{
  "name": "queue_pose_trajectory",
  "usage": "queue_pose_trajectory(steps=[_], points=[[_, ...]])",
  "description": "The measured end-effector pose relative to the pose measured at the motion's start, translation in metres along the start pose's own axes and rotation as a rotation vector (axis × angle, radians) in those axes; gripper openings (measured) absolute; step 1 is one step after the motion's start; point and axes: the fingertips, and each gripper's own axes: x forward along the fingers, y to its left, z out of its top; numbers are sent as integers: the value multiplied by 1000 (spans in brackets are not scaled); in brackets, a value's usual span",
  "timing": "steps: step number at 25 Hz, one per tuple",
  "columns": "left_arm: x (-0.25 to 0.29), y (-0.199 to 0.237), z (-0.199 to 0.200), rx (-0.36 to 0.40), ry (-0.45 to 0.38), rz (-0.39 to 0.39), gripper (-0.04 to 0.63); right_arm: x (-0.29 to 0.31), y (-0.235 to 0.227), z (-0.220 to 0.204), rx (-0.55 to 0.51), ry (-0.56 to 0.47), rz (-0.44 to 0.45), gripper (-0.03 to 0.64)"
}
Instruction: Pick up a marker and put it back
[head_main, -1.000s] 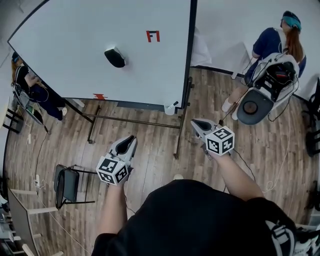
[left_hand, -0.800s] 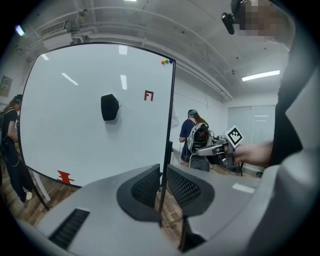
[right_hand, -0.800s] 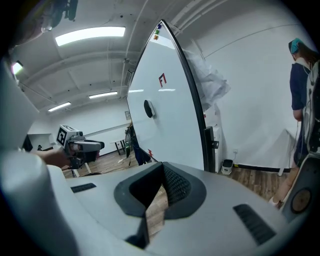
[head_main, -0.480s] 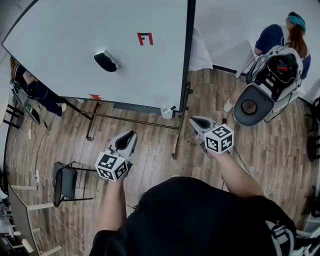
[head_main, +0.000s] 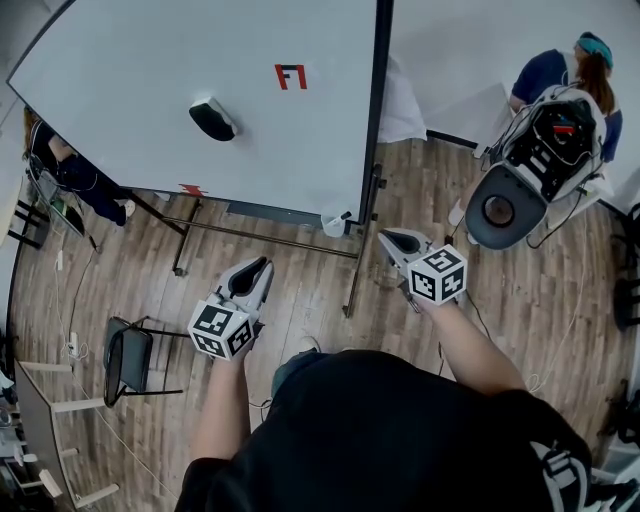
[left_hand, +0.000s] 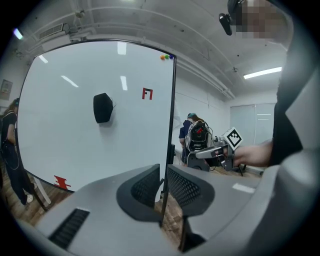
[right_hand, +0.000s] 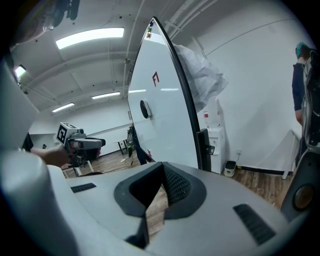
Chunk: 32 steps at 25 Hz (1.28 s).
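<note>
A large whiteboard (head_main: 200, 90) on a wheeled stand fills the far left. It carries a black eraser (head_main: 213, 119) and a red mark (head_main: 290, 76). At its lower right corner hangs a small white cup (head_main: 335, 222) with a dark stick in it, too small to identify. I see no marker clearly. My left gripper (head_main: 262, 264) is shut and empty, short of the board's lower edge. My right gripper (head_main: 385, 236) is also shut and empty, just right of the board's black side frame (head_main: 378, 120). The left gripper view (left_hand: 164, 182) and right gripper view (right_hand: 159, 187) show nothing between the jaws.
The stand's bar and leg (head_main: 355, 270) cross the wooden floor between the grippers. A black chair (head_main: 130, 365) stands at lower left. A person (head_main: 70, 180) is behind the board on the left. Another person with a grey machine (head_main: 530, 160) is at right. Cables (head_main: 540, 370) lie on the floor.
Both grippers and my body have shifted a little toward the whiteboard, mostly before the middle frame. Both stay shut and empty.
</note>
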Motion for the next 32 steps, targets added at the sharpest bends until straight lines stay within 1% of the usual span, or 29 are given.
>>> queue_pose_trajectory(steps=[6, 17, 26, 32], points=[[0, 3, -1, 9, -2, -15, 55, 3, -2, -1, -1, -3, -14, -4], [17, 35, 6, 13, -21, -63, 55, 27, -14, 5, -4, -2, -62, -5], [45, 61, 3, 6, 8, -123, 58, 59, -33, 1, 25, 9, -98, -3], [61, 74, -2, 0, 31, -146, 60, 80, -47, -14, 50, 29, -114, 1]])
